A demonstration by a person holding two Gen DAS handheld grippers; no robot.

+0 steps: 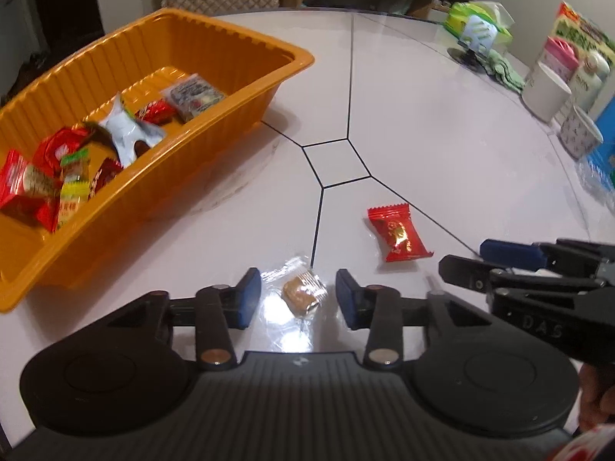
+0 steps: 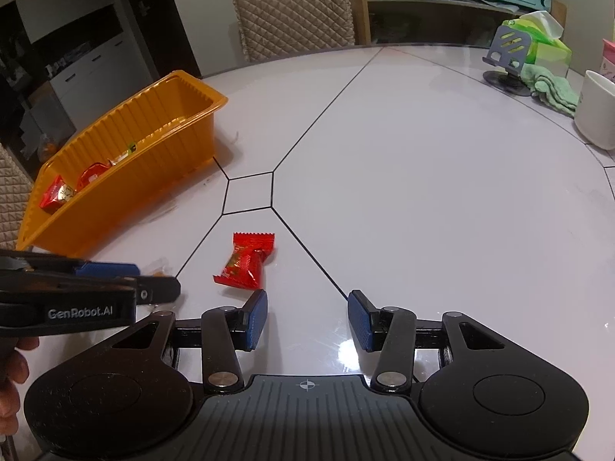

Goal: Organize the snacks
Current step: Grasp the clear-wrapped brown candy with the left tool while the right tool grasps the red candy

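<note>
An orange tray (image 1: 246,88) on the left of the white table holds several wrapped snacks (image 1: 127,130); it also shows in the right wrist view (image 2: 161,161). My left gripper (image 1: 299,297) is open, with a clear-wrapped brown biscuit (image 1: 301,295) lying on the table between its blue pads, not gripped. A red wrapped candy (image 1: 398,233) lies on the table to the right of it, also in the right wrist view (image 2: 246,263). My right gripper (image 2: 306,317) is open and empty, just right of and behind the red candy.
At the far right stand a phone stand (image 2: 507,61), a green tissue pack (image 2: 546,38), a green cloth (image 2: 553,90), white cups (image 1: 546,92) and packets (image 1: 584,38). A quilted chair (image 2: 296,7) sits behind the table.
</note>
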